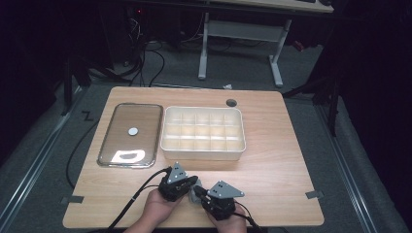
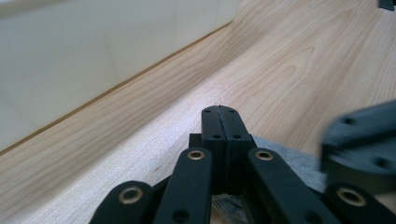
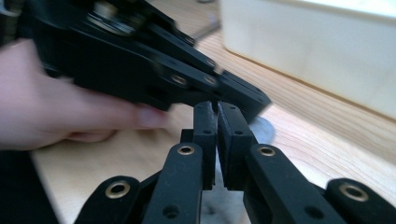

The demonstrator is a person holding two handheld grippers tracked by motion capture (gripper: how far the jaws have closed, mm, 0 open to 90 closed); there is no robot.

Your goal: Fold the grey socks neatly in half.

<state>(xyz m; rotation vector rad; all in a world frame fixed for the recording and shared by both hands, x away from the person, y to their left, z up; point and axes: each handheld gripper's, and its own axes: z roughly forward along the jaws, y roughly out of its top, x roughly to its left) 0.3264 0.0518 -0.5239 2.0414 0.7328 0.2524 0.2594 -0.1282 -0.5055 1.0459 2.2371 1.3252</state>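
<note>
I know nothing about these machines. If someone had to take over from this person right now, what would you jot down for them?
Left gripper: held low near the front edge of the table, jaws pressed together with nothing visible between them.
Right gripper: right beside it, jaws almost closed with a thin gap; whether they pinch anything is unclear.
Something small and grey lies on the wood where the two tips meet; I cannot tell what it is.
Divided cream tray: mid-table, compartments look empty.
Clear lid: flat to the tray's left, off the tray.
Done: lid off. Left: apparently everything involving the tray.
</note>
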